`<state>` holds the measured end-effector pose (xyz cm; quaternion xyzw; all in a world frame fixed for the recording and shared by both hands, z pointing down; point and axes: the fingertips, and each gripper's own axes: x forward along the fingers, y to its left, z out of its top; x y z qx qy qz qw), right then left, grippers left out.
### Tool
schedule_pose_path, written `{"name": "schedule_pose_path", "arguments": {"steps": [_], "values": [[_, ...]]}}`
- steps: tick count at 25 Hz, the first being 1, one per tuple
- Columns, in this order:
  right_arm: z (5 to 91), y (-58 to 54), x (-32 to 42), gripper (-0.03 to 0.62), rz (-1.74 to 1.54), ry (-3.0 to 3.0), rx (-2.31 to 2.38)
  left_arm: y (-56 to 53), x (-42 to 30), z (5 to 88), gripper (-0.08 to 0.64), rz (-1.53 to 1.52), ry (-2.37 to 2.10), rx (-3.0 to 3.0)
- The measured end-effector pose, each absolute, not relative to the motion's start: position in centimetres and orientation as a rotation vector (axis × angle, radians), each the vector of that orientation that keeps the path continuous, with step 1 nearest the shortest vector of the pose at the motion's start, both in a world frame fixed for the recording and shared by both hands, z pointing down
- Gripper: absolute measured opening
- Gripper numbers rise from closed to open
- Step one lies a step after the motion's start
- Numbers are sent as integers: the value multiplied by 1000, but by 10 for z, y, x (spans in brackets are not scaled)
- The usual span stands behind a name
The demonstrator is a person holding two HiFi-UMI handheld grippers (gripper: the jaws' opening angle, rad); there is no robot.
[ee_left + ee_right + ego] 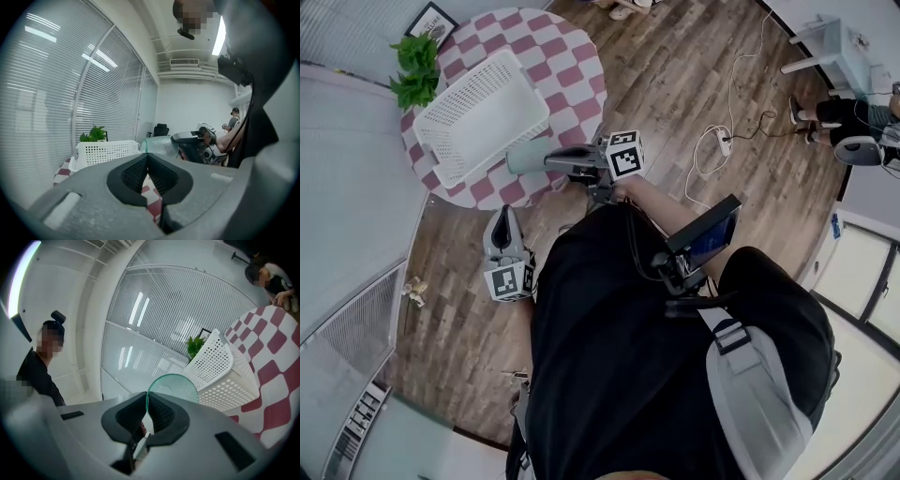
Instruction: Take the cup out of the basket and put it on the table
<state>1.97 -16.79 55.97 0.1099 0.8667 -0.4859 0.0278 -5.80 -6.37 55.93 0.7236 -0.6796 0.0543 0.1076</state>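
Note:
A pale green see-through cup [525, 157] hangs on its side over the near edge of the round checkered table [553, 56], just in front of the white perforated basket [478, 117]. My right gripper [551, 161] is shut on the cup's rim; in the right gripper view the pads [157, 411] pinch the rim of the cup [173, 386], with the basket [220, 371] beyond. My left gripper [501, 223] is held low, short of the table, and is shut with nothing in it [148, 161]. From it I see the cup [159, 146] and the basket [105, 152].
A potted plant [417, 70] and a small picture frame [431, 21] stand at the table's far left. On the wooden floor to the right lie a white cable and power strip [722, 141]. A person sits at the far right [853, 122].

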Motion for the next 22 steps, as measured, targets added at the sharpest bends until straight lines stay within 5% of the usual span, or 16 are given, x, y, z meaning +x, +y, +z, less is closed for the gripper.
{"name": "schedule_pose_path", "arguments": {"steps": [22], "values": [[554, -170, 16, 20, -1480, 2694, 366, -67, -62, 556, 5, 109, -2039, 2097]]}}
